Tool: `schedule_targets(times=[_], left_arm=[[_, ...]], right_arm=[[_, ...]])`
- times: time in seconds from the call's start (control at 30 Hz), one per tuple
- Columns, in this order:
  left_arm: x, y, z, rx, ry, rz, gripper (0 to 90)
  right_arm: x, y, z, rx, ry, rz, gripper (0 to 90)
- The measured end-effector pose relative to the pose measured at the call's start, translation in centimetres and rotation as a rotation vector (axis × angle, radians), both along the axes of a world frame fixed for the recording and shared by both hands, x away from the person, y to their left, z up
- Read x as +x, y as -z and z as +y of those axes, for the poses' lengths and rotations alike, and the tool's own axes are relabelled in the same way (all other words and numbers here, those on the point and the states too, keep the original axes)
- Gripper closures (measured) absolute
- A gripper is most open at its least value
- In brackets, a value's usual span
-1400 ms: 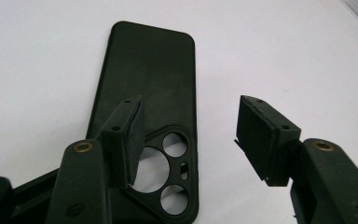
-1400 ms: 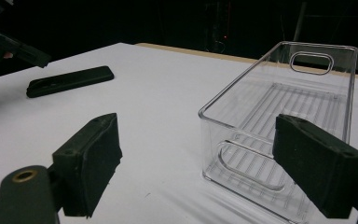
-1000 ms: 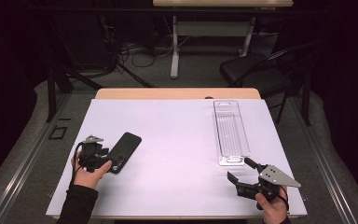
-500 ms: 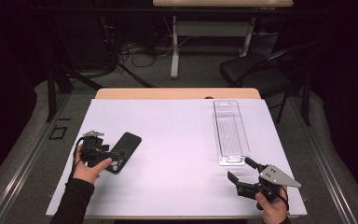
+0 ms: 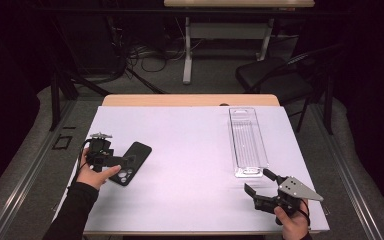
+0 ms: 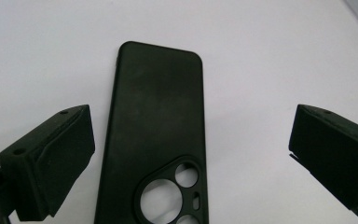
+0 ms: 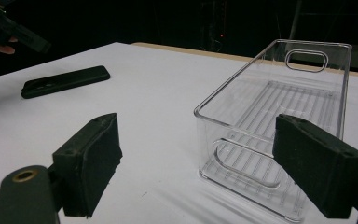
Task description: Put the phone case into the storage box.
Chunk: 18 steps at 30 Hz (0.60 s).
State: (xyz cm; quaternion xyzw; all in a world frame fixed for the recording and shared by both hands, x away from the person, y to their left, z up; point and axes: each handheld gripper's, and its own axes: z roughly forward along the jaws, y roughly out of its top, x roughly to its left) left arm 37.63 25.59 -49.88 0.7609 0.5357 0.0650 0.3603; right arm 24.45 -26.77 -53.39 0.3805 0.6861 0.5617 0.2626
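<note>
A black phone case (image 5: 134, 161) lies flat on the white table, back up, with its camera cutout toward the person. In the left gripper view the case (image 6: 158, 126) runs up between the two jaws. My left gripper (image 5: 115, 160) (image 6: 191, 130) is open, jaws wide on either side of the case's cutout end and touching nothing. My right gripper (image 5: 258, 181) (image 7: 200, 140) is open at the front right, empty, pointed at the near end of a clear plastic tray (image 5: 248, 142) (image 7: 279, 102). The tray holds nothing.
The table (image 5: 190, 150) is covered in white, with a wood strip at its far edge. In the right gripper view the case (image 7: 65, 80) and the other hand's gripper (image 7: 9, 28) lie far left. A chair (image 5: 275, 75) and desk legs stand beyond the table.
My left gripper has shifted slightly away from the person, staying over the case's near end. The case, the tray and the right gripper have not moved.
</note>
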Motion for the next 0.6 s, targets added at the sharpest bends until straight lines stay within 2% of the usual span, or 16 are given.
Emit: schedule_targets(times=[0.17,0.27,0.37,0.6], left_arm=[[0.3,-0.4,0.0,0.011,0.010,0.001,0.6],[0.6,-0.7,0.0,0.034,0.025,0.010,0.9],[0.8,-0.9,0.0,0.062,0.025,0.000,1.0],[1.4,-1.2,-0.1,0.061,0.040,0.034,1.0]], right_arm=[[0.0,0.0,0.0,-0.001,-0.001,-0.001,14.5],[0.0,0.0,0.0,-0.001,-0.001,-0.001,14.5],[0.0,0.0,0.0,-0.003,-0.002,0.000,14.5],[0.0,0.0,0.0,-0.005,-0.003,0.003,14.5]])
